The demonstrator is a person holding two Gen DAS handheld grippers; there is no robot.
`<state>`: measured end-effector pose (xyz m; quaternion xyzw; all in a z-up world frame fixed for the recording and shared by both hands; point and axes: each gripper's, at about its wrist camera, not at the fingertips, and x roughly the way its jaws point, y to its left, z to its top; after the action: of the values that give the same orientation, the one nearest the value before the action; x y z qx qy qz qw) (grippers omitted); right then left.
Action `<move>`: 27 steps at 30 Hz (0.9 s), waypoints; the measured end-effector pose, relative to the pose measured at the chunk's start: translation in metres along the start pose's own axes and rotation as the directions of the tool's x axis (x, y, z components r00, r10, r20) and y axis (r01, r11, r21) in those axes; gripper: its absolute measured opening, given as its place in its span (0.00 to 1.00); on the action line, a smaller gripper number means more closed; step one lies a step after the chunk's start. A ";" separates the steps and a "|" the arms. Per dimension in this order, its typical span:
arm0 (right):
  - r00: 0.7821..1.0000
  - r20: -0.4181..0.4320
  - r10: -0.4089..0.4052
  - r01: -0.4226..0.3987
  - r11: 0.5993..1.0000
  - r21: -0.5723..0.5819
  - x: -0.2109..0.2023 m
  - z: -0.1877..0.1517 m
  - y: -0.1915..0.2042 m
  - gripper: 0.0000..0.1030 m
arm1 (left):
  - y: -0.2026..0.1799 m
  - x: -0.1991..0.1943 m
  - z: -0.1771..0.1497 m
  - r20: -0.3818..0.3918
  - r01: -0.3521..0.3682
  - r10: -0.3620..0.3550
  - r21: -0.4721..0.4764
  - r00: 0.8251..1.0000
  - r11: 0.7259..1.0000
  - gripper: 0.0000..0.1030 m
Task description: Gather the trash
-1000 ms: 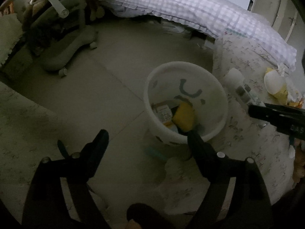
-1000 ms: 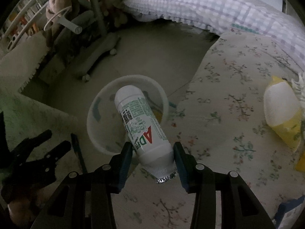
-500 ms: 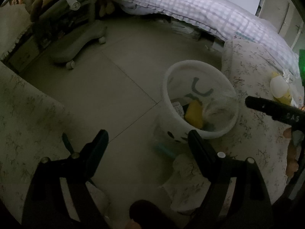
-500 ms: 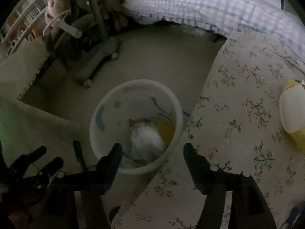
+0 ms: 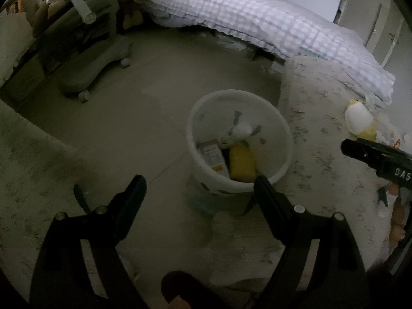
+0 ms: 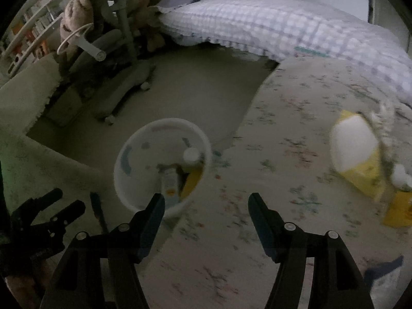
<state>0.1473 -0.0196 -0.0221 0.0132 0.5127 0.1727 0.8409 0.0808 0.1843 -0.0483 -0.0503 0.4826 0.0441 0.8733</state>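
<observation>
A white bin (image 5: 195, 118) stands on the floor beside a floral-clothed surface. Inside it lie a white bottle (image 5: 242, 130), a yellow packet (image 5: 242, 163) and a small carton (image 5: 213, 155). My left gripper (image 5: 198, 180) hangs open above the bin's near side, holding nothing. Over the cloth's edge my right gripper (image 6: 206, 198) is open too, with the bin (image 6: 123, 159) just left of it and the bottle (image 6: 171, 182) resting inside. A yellow-and-white packet (image 6: 358, 154) lies on the cloth to the right. The right gripper (image 5: 373, 154) shows at the left wrist view's right edge.
A bed with a checked quilt (image 6: 283, 25) runs along the back. A grey chair base on castors (image 5: 90, 77) and soft toys (image 6: 82, 13) stand at the back left. More yellow wrapping (image 6: 401, 208) lies at the cloth's right edge. A teal stick (image 6: 99, 213) lies left of the bin.
The right gripper opened and let go of the white bottle, which dropped into the bin. Both grippers have since drawn back a little from the bin.
</observation>
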 end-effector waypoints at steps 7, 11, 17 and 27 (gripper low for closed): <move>0.993 0.035 -0.112 0.112 0.994 -0.007 -0.043 -0.011 -0.050 0.72 | -0.038 -0.005 0.002 0.012 0.005 -0.006 0.082 1.000 0.997 0.98; 0.986 0.030 -0.166 0.166 0.986 0.000 -0.064 -0.023 -0.084 0.74 | -0.061 -0.006 0.007 0.010 0.038 -0.039 0.109 0.999 0.993 0.99; 0.973 -0.009 -0.231 0.231 0.972 0.031 -0.089 -0.046 -0.140 0.79 | -0.099 -0.006 0.007 -0.006 0.060 -0.060 0.185 0.998 0.981 0.99; 0.966 -0.106 -0.234 0.246 0.963 0.115 -0.100 -0.089 -0.204 0.83 | -0.139 0.000 -0.003 -0.067 0.101 -0.087 0.241 0.994 0.965 0.99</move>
<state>0.0851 -0.2554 -0.0193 -0.0034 0.5583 0.0370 0.8288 0.0959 0.0464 -0.0440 0.0336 0.5058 -0.0584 0.8600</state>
